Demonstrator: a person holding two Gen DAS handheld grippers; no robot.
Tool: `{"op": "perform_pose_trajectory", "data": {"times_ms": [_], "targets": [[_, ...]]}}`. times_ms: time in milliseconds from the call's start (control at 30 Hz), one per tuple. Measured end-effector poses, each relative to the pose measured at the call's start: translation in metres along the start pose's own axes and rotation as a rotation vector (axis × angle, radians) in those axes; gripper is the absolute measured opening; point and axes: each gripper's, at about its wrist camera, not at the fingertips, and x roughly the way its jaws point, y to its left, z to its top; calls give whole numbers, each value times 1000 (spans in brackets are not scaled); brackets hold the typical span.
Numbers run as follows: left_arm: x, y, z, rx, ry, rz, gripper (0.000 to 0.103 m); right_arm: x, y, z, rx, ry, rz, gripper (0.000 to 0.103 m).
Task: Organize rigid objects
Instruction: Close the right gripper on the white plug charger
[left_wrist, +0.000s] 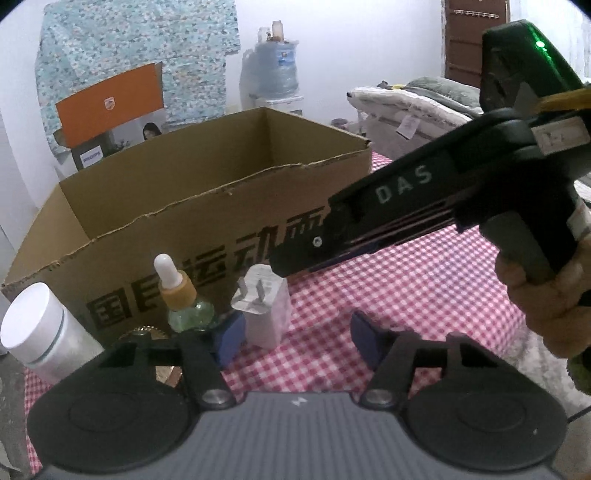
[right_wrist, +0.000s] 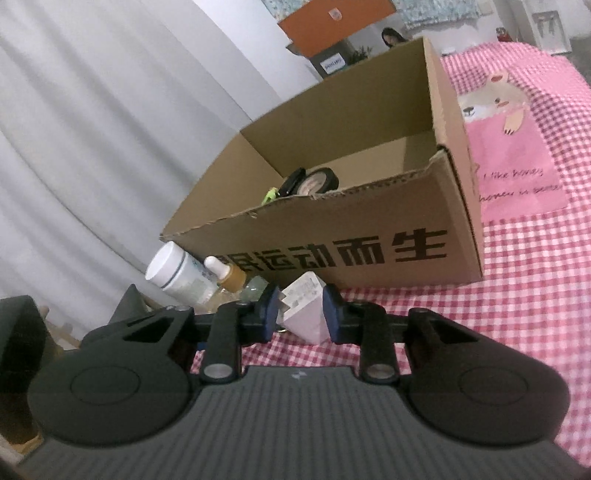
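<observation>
While the right claw closes narrow on the white plug, pads at both sides, its prongs could snag and let it twist loose. Plug stands just before the box, beside the dropper and jar, which a swing could topple. Left claw hangs half-open, empty. Bench rightward lies free; the box rim needs a lift.

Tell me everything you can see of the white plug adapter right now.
The white plug adapter is a small, glossy plastic block with two flat metal prongs on one end. It sits tilted on the checked cloth in front of the cardboard box, beside the dropper bottle. The right gripper has its blue pads against both sides.
</observation>
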Motion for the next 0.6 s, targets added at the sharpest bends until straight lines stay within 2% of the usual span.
{"op": "perform_pose_trajectory", "data": {"times_ms": [267,600], "targets": [[12,4,2,-17,23,1,63,20,-7,5,40,21,11,23],[20,6,4,-36,36,-60,64,23,-10,-2,67,10,-20,24]]}}
